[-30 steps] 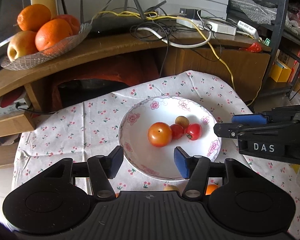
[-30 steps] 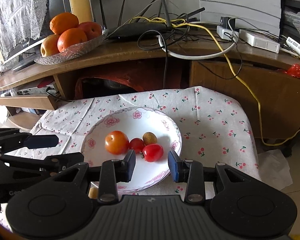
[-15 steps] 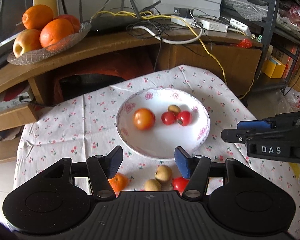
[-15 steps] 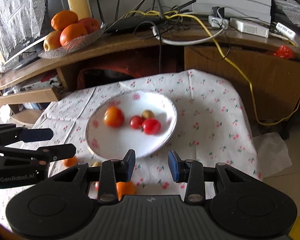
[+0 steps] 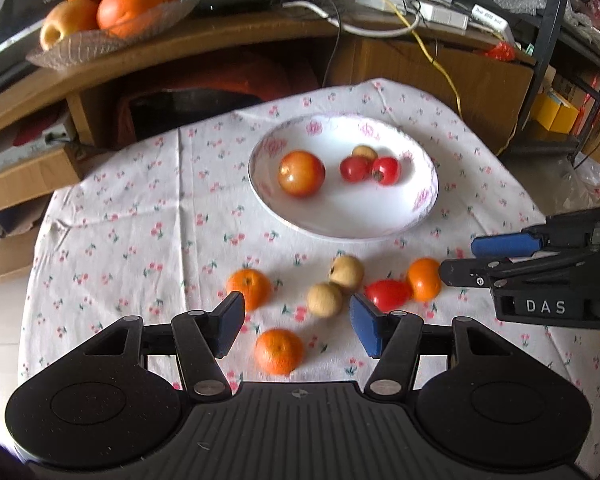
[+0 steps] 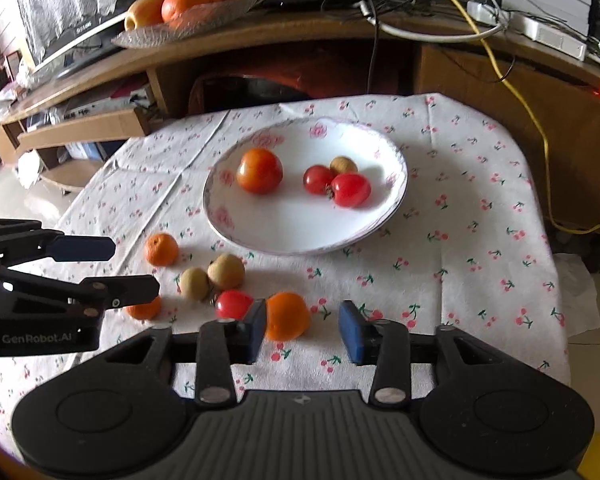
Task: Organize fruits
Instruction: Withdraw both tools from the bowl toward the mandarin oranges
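A white floral plate (image 5: 340, 220) (image 6: 292, 232) on the cherry-print cloth holds a large orange-red tomato (image 5: 301, 173) (image 6: 259, 170), two small red tomatoes (image 5: 385, 171) (image 6: 351, 189) and a tan fruit (image 6: 343, 165). In front of it on the cloth lie three small oranges (image 5: 250, 288) (image 5: 278, 351) (image 5: 424, 279), two tan fruits (image 5: 346, 271) (image 5: 324, 299) and a red tomato (image 5: 388, 294) (image 6: 234, 304). My left gripper (image 5: 296, 330) is open above the nearest orange. My right gripper (image 6: 302, 330) is open, an orange (image 6: 287, 316) just beyond its left finger.
A curved wooden shelf behind the table carries a glass dish of oranges and an apple (image 5: 108, 12) (image 6: 184, 0), plus routers, a power strip and tangled cables (image 6: 480, 20). A metal rack (image 5: 556, 20) stands at the right. The cloth drops off at the table edges.
Both grippers have pulled back and risen from the plate, so the loose fruits in front of it have come into view. The jaws have stayed open.
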`<state>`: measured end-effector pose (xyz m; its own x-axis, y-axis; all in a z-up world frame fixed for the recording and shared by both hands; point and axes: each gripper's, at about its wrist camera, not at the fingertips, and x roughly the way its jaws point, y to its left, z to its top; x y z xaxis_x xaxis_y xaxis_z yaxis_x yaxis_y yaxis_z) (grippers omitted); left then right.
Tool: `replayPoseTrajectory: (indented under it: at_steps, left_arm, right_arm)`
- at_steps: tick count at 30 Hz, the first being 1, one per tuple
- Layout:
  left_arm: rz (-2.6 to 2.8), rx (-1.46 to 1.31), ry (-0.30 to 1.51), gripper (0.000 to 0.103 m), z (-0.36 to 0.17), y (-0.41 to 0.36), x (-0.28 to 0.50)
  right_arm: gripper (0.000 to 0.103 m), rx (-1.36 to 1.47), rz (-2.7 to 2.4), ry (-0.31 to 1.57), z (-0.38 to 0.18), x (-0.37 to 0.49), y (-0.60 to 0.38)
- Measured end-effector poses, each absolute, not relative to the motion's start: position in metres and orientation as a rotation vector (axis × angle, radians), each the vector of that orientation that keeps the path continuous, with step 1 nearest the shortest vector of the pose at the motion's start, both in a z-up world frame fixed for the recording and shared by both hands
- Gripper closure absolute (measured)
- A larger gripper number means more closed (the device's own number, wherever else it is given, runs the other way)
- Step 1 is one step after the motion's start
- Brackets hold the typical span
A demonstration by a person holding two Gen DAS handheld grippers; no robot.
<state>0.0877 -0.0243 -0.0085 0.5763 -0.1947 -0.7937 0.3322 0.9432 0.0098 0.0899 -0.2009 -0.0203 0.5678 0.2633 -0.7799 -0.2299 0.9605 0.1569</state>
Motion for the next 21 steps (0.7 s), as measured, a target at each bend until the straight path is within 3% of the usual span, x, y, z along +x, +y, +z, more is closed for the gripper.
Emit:
replayPoseTrajectory:
  at_steps: [21]
  left_arm:
    - [-0.349, 0.171, 0.998, 0.033, -0.045, -0.013, 0.09]
  right_arm:
    - [0.057, -0.024, 0.346, 0.969, -0.049, 0.112, -0.184]
